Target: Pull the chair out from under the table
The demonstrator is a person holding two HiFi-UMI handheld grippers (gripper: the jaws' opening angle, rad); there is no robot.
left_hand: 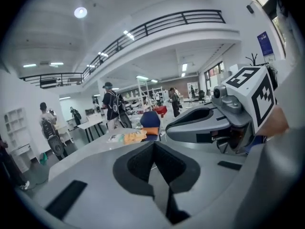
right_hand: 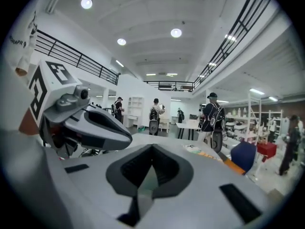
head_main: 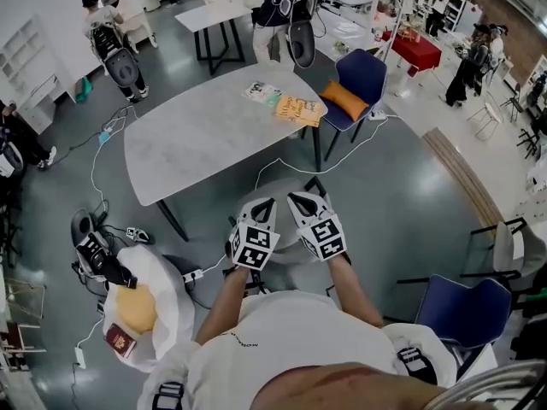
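Note:
A grey chair (head_main: 284, 188) stands on the floor at the near edge of the light grey table (head_main: 197, 135), its seat partly hidden under my grippers. Both grippers hang side by side in the air above it, close to my chest. My left gripper (head_main: 263, 205) (left_hand: 153, 149) is shut with nothing between its pads. Beside it, my right gripper (head_main: 301, 202) (right_hand: 152, 149) is shut and empty too. Each gripper view looks level across the table top (left_hand: 86, 151) and shows the other gripper alongside.
A blue chair with an orange cushion (head_main: 357, 75) sits at the table's far side. An orange book (head_main: 299, 109) and papers lie on the table. A white cable (head_main: 359, 148) crosses the floor. Bags (head_main: 141, 301) lie at left, another blue chair (head_main: 466, 310) at right. People stand beyond.

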